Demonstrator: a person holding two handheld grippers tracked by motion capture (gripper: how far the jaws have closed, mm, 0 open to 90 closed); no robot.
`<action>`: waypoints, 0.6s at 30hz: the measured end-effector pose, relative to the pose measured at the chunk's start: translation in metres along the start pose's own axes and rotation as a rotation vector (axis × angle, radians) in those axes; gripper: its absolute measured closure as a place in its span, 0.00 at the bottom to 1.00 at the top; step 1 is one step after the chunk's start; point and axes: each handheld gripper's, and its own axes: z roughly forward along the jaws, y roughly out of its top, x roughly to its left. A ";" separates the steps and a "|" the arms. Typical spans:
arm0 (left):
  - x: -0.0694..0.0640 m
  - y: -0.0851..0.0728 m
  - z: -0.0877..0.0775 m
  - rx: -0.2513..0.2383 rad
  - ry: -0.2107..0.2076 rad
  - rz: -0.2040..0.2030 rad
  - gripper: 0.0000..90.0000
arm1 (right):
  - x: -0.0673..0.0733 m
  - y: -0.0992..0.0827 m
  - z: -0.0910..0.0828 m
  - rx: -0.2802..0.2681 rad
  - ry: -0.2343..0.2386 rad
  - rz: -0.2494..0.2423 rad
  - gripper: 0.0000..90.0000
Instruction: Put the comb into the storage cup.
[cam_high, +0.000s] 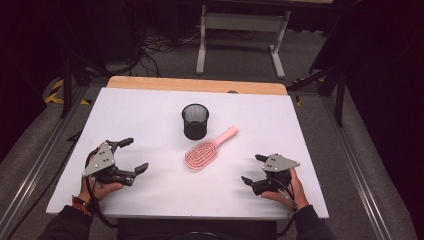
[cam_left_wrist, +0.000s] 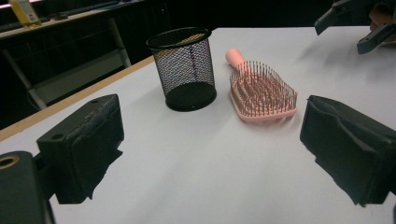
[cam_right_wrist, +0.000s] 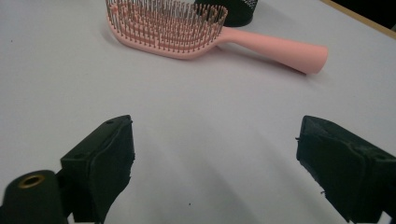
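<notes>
Both grippers wide open, nothing held — the pink hairbrush (cam_high: 201, 154) waits mid-desk.

Brush lies bristles-up near the desk's centre, its handle angled toward the far right, just beside the black mesh cup (cam_high: 195, 121). Right gripper (cam_high: 255, 171) sits well apart near the front right corner, left gripper (cam_high: 134, 154) toward the front left. Risk, I'd say: a careless grab at the head could knock the cup — or slip on the bristles.

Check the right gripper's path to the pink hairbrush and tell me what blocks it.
Nothing visible blocks it. The right gripper is open, with bare white table between it and the pink hairbrush. The mesh cup stands behind the brush.
</notes>
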 end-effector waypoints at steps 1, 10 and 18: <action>0.000 0.000 0.000 0.000 -0.002 -0.002 0.08 | 0.000 0.000 0.000 0.006 -0.002 -0.005 0.13; -0.001 0.000 0.001 -0.001 -0.007 -0.002 0.08 | -0.001 0.000 -0.001 0.005 -0.010 -0.015 0.14; 0.000 0.000 0.001 0.007 -0.017 0.002 0.08 | -0.007 0.007 -0.008 -0.013 -0.015 -0.027 0.15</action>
